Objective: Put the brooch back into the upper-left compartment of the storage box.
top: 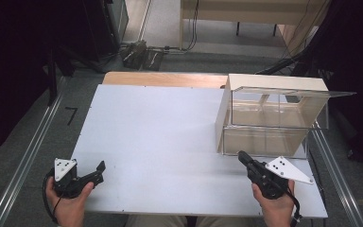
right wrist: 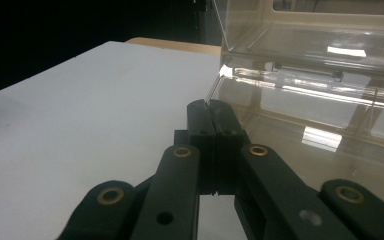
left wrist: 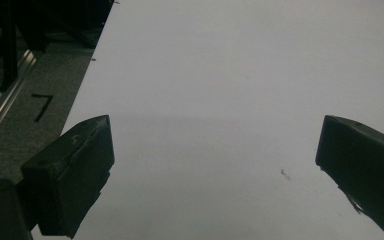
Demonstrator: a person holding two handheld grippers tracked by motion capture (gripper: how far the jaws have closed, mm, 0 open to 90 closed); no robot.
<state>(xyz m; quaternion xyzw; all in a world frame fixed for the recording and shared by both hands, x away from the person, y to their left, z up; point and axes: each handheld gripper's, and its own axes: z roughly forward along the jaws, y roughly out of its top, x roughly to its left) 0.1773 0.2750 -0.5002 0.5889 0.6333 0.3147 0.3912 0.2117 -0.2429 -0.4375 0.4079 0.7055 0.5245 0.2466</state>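
The clear box with a wooden frame stands at the far right part of the white table. The right gripper is just in front of its lower left corner; its jaws are pressed together and hold nothing. The left gripper rests at the near left edge, jaws wide apart and empty.
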